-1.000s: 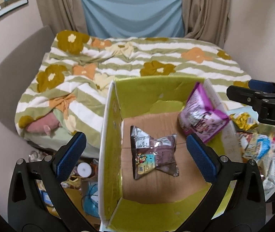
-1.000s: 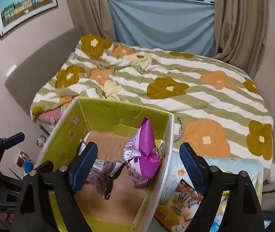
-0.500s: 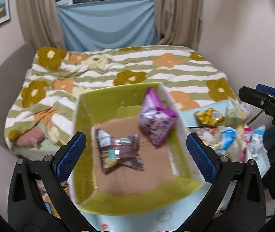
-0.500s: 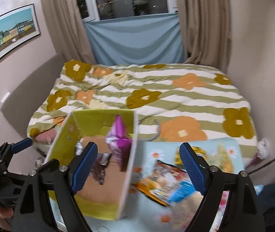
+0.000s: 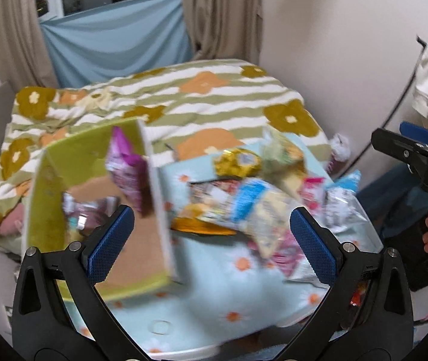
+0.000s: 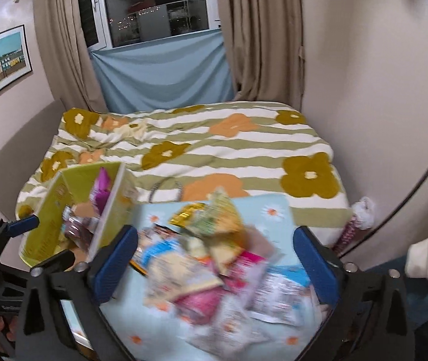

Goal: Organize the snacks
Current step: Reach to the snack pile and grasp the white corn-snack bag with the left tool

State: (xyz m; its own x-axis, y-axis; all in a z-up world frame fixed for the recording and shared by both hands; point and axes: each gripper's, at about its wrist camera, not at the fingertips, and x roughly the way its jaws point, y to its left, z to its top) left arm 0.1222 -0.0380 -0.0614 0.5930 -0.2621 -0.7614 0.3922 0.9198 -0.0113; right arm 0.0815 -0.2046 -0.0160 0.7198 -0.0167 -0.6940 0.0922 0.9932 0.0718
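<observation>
Beneath right gripper (image 6: pixel 215 266), snacks (image 6: pixel 214 273) seemingly blurred.

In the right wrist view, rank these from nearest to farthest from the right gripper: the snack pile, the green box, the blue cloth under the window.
1. Snack pile: between the opening jaws of the right gripper, untouched.
2. Green box: to the left, on the table.
3. Blue cloth: beyond the bed, under the window.

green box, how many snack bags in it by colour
In the green box, going by the left wrist view:
purple bag: 1
dark brown bag: 1
Total: 2
The picture is blurred, so a smaller bag could be hidden.
</observation>
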